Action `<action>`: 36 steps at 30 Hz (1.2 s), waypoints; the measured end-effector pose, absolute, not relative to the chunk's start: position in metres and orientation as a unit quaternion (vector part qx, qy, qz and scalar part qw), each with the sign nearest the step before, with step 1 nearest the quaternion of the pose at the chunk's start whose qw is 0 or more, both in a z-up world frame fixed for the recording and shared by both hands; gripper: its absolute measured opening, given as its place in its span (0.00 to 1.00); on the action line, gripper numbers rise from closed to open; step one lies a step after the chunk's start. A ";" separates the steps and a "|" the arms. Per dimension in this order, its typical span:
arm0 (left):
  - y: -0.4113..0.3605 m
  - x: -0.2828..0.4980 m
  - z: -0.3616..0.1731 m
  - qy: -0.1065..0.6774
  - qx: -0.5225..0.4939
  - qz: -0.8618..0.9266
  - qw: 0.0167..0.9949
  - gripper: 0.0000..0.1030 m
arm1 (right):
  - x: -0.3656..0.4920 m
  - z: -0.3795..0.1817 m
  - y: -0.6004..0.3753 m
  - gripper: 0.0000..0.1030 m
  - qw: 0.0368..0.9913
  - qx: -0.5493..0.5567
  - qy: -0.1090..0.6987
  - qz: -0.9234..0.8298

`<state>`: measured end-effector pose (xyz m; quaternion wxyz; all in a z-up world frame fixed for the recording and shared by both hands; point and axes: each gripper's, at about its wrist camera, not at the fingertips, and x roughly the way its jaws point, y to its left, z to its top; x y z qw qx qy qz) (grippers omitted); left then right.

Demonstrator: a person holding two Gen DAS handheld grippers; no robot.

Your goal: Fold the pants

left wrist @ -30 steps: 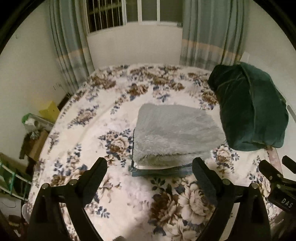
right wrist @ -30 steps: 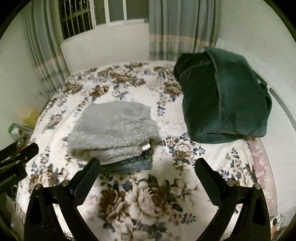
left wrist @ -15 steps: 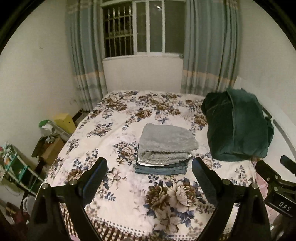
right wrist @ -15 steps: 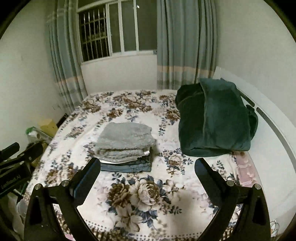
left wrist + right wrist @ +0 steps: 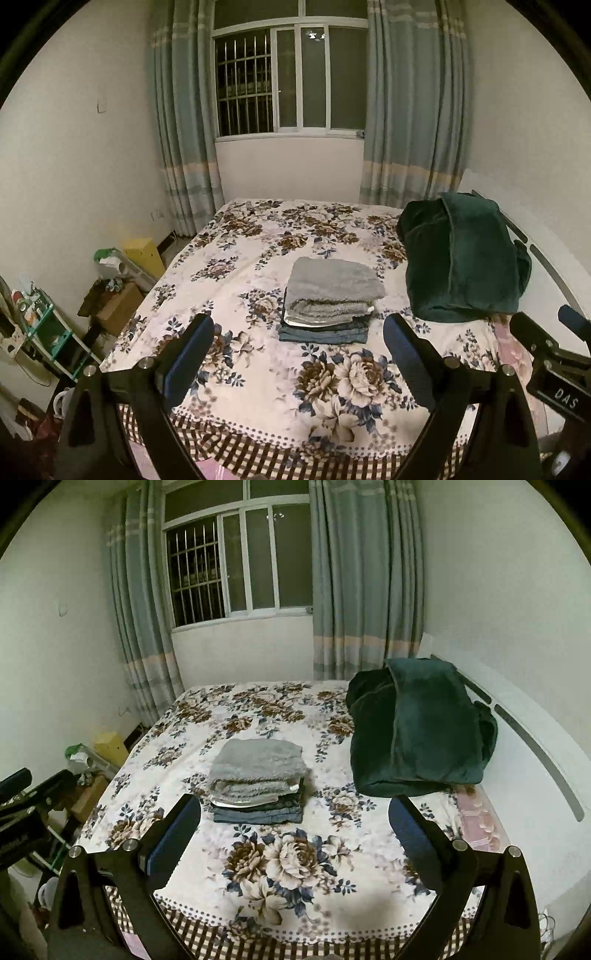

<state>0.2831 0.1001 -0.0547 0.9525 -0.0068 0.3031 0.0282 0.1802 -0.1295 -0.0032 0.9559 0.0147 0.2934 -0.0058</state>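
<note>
At the foot of the bed, both claws are held clear of the bedding. The left gripper (image 5: 298, 334) has its jaws spread wide and holds nothing; the right gripper (image 5: 294, 816) likewise, wide apart and empty. On the floral bedspread (image 5: 343, 373) beyond, mid-bed, the pants (image 5: 332, 291) lie folded, grey and fleecy, atop a stack of folded denim (image 5: 258, 814). Right of the stack, apart from it, sits a dark green blanket (image 5: 417, 731). Curtained window (image 5: 288, 81) behind.
</note>
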 end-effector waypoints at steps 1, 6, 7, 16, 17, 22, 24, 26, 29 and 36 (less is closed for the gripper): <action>0.100 0.281 -0.054 0.303 -0.003 0.028 0.953 0.95 | 0.176 -0.001 -0.129 1.00 0.956 0.016 0.294 -0.005; 0.100 0.265 -0.054 0.299 0.004 0.026 0.954 1.00 | 0.162 0.004 -0.126 1.00 0.957 0.018 0.291 -0.001; 0.101 0.264 -0.054 0.300 0.003 0.025 0.954 1.00 | 0.159 0.005 -0.126 1.00 0.957 0.020 0.291 0.000; 0.103 0.258 -0.055 0.296 0.001 0.028 0.955 1.00 | 0.142 0.012 -0.120 1.00 0.957 0.020 0.290 0.013; 0.103 0.257 -0.055 0.296 0.001 0.027 0.955 1.00 | 0.143 0.012 -0.121 1.00 0.956 0.020 0.291 0.014; 0.103 0.254 -0.055 0.295 -0.001 0.028 0.955 1.00 | 0.142 0.014 -0.120 1.00 0.956 0.017 0.292 0.019; 0.104 0.254 -0.055 0.295 0.000 0.027 0.955 1.00 | 0.141 0.015 -0.120 1.00 0.956 0.016 0.292 0.020; 0.104 0.252 -0.054 0.293 0.000 0.026 0.956 1.00 | 0.141 0.014 -0.120 1.00 0.956 0.018 0.292 0.019; 0.104 0.249 -0.050 0.292 0.001 0.025 0.956 1.00 | 0.139 0.015 -0.119 1.00 0.956 0.016 0.291 0.018; 0.100 0.248 -0.045 0.295 0.000 0.018 0.955 1.00 | 0.139 0.016 -0.119 1.00 0.956 0.018 0.292 0.020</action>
